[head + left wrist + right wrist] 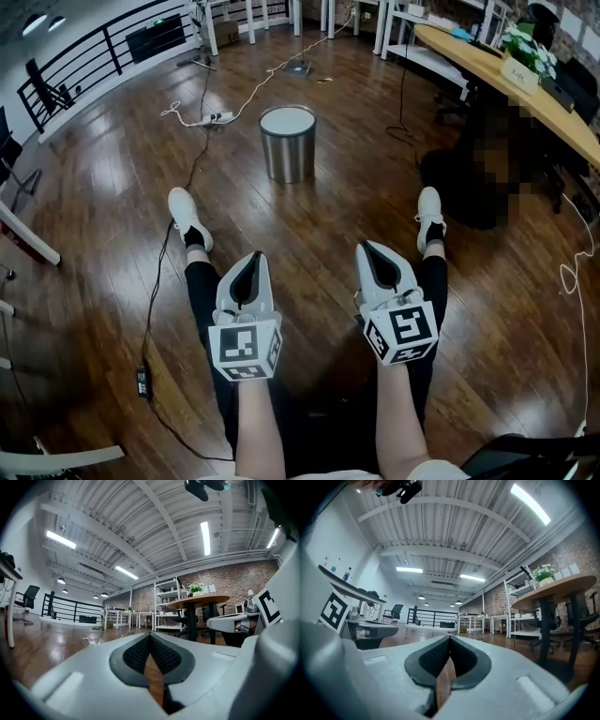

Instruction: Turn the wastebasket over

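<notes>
Power strip [217,118]: lies on the wooden floor [112,216] with its cable, just left of and behind the basket. Anything tipped that way could catch on it.
Left tool [252,257]: jaws closed tip to tip on nothing, held level over the person's left leg.
Wastebasket [288,142]: round steel bin standing on end on the floor, straight ahead between the outstretched feet and well apart from both tools.
Its top: a pale flat disc. I can't tell whether that's the open mouth or the base, so it may be waiting to be flipped or already stand upside down.
Right tool [369,247]: also closed and empty, level over the right leg.
Handling: the wall looks smooth and curved. I'd say a pinch on the rim, or one tool on each side, would hold better than a one-sided grab.
</notes>
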`<state>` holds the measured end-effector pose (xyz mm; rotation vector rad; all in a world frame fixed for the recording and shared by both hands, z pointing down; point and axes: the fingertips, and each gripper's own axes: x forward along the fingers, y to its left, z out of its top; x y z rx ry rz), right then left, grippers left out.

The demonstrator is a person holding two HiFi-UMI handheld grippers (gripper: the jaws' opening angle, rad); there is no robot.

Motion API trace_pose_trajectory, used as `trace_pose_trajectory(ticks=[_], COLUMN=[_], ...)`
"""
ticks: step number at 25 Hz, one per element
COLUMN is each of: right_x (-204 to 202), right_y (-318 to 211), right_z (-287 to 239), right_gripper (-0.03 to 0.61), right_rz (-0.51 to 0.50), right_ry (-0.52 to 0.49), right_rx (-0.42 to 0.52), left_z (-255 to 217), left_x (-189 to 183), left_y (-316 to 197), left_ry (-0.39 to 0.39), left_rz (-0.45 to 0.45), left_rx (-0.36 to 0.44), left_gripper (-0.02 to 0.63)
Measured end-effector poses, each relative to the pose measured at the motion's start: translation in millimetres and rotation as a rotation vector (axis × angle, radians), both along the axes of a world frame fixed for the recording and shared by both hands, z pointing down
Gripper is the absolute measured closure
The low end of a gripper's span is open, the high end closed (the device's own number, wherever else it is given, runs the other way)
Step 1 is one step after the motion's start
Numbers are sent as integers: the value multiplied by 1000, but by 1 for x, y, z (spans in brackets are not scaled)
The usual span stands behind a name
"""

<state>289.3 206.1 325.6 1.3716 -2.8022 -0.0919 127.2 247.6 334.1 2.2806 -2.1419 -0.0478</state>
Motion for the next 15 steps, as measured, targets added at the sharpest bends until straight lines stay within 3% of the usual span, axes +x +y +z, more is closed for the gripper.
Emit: trace_pose_trajectory(ticks=[5,15], right_x=[16,3], right_y=[8,23], right_z=[-1,-8], right_gripper=[586,586], right_rz=[-4,-56], right_ry=[-26,-33], right_rx=[-11,-5], left_z=[4,-14], left_x=[13,7], left_y=[12,26], left_ry=[-4,-17], left_rz=[-24,-49], left_rx=[-30,11], left_gripper=[597,597])
